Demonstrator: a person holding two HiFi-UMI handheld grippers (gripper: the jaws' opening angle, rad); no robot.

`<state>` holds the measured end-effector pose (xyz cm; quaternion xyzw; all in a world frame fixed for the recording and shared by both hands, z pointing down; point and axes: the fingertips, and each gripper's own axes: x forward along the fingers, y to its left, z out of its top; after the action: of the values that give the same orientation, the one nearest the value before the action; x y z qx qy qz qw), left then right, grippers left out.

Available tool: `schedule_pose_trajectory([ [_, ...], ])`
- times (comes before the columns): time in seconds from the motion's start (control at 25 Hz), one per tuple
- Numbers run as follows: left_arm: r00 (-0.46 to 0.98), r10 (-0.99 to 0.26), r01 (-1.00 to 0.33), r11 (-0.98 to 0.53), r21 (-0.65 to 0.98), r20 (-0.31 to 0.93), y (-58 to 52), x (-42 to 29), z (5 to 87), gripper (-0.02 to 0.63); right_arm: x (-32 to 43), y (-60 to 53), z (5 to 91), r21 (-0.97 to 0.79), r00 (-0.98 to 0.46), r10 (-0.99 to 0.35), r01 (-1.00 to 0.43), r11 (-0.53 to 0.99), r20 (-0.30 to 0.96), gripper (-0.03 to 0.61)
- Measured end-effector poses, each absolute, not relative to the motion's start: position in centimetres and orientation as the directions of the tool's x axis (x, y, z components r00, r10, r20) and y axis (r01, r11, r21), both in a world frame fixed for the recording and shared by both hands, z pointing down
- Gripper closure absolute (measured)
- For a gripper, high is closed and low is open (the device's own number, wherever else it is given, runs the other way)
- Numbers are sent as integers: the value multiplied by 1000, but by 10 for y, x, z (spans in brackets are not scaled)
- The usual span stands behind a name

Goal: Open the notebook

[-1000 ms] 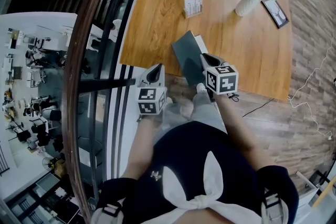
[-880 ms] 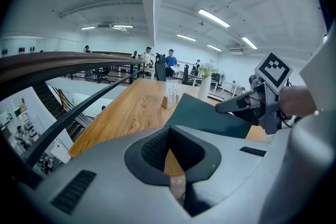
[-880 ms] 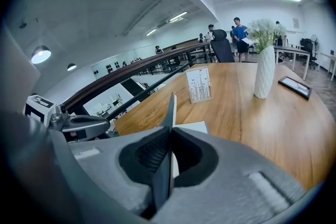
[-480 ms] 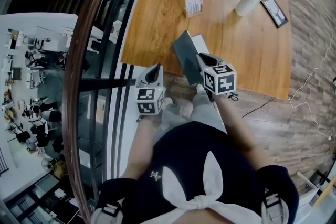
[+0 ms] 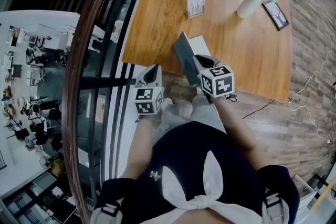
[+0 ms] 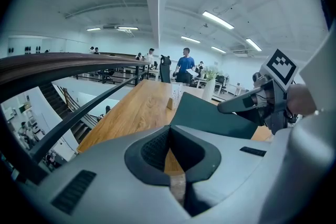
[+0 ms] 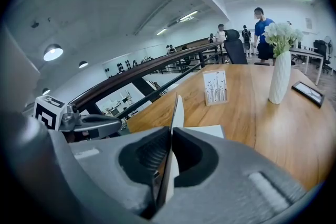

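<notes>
While my right gripper [image 7: 170, 134] pinches the free edge of the notebook's dark cover [image 7: 177, 107], its jaws are nearly together, with only that thin board between the pads. The cover stands steeply tilted, almost upright, hinged over the white pages [image 5: 202, 44]. The notebook lies at the near edge of the wooden table [image 5: 236, 39], close to its left corner. I judge the cover light and fairly stiff, best held at this outer edge, though the whole book could slide on the smooth wood. My left gripper [image 6: 169, 136] hangs off the table's near edge, jaws drawn in on nothing, apart from the book. Farther along the table stand a small printed card [image 5: 195, 6], a white vase of flowers [image 5: 248, 3] and a dark picture frame [image 5: 275, 13]. A curved wooden handrail [image 5: 84, 60] runs to my left above an open office below.
</notes>
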<state>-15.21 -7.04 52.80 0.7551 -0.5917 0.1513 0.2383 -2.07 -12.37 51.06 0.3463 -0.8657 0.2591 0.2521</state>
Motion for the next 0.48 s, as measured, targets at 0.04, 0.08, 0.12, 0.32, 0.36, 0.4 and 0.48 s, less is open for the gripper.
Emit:
schedule_pose_trajectory([
  [0.04,252,-822,-966,-184,181,510,-70,-152,528,595,-22,-123,510,-276,-638,-465,-726,630,614,560],
  [0.08,250,-823,-967,-181,182,510,-70,-152,528,597,-24,-122,509,-279,-642,-461,-721,634,613,560],
  [0.12,248,-823,-967,-179,182,510,-70,-153,528,597,-26,-121,508,-281,-646,-457,-717,638,611,560],
  [0.32,238,-827,-969,-170,178,509,-67,-158,524,597,-37,-114,503,-294,-664,-443,-700,650,602,558],
  [0.36,236,-829,-970,-167,178,508,-67,-159,524,596,-39,-113,503,-299,-669,-439,-696,653,600,558],
  [0.4,233,-830,-970,-164,178,507,-66,-159,525,597,-40,-112,504,-303,-674,-435,-692,655,598,558],
  [0.48,229,-832,-971,-159,179,506,-65,-160,528,596,-43,-110,506,-309,-682,-428,-684,661,594,557],
])
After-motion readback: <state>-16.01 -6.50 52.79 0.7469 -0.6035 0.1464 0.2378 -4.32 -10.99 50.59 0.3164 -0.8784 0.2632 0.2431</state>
